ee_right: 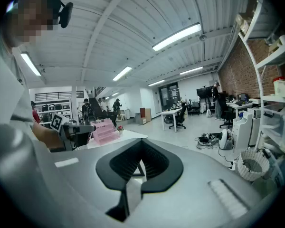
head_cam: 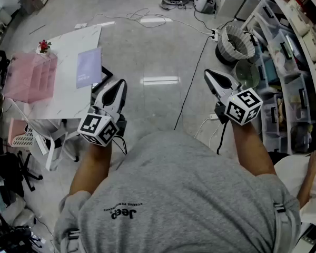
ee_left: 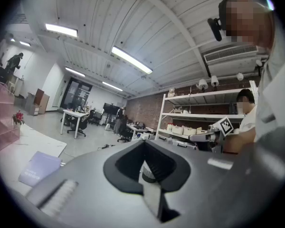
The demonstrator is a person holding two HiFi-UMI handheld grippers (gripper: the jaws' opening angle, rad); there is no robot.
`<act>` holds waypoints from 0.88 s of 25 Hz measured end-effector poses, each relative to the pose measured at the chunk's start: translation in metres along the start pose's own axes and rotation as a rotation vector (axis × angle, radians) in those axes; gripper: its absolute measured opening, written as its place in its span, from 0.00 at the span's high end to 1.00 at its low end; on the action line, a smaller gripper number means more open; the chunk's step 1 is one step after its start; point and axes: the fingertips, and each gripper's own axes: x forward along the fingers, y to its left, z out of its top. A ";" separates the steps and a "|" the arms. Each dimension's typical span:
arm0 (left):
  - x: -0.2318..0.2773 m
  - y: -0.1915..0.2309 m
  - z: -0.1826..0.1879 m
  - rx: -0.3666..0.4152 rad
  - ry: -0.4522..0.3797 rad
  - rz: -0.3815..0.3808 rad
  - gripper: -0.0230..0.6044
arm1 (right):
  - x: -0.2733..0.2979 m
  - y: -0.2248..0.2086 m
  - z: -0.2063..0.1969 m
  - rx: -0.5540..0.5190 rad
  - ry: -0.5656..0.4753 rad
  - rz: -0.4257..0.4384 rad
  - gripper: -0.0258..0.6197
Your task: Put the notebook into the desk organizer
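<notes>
Closed, empty left gripper [head_cam: 120, 84] and right gripper [head_cam: 208, 74] are hovering beside white marble table [head_cam: 63, 49] bearing lavender spiral notebook [head_cam: 89, 67].

Open-plan lab-workshop: storage shelving [head_cam: 300, 67] at 3 o'clock, desks [ee_right: 171, 112] with office chairs [ee_right: 181, 119] at 12 o'clock, ceiling strip lights [ee_right: 176, 37].

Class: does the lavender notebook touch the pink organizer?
Apart. The head view shows bare white tabletop between the lavender spiral notebook and the pink plastic desk organizer.
</notes>
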 end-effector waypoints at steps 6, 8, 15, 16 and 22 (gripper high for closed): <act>0.002 0.001 0.001 0.001 -0.006 0.001 0.92 | 0.002 -0.002 0.000 -0.002 -0.003 -0.001 0.96; 0.003 0.001 0.002 0.001 -0.006 0.001 0.92 | 0.002 -0.004 0.002 -0.002 -0.005 -0.003 0.96; 0.010 0.000 0.001 0.001 -0.008 0.001 0.92 | 0.002 -0.012 0.004 -0.001 -0.019 -0.004 0.96; 0.011 0.000 0.001 0.002 -0.007 0.001 0.92 | 0.002 -0.012 0.004 0.000 -0.024 -0.001 0.96; 0.021 -0.009 0.002 0.008 -0.004 0.008 0.92 | 0.000 -0.017 0.011 0.028 -0.064 0.066 0.74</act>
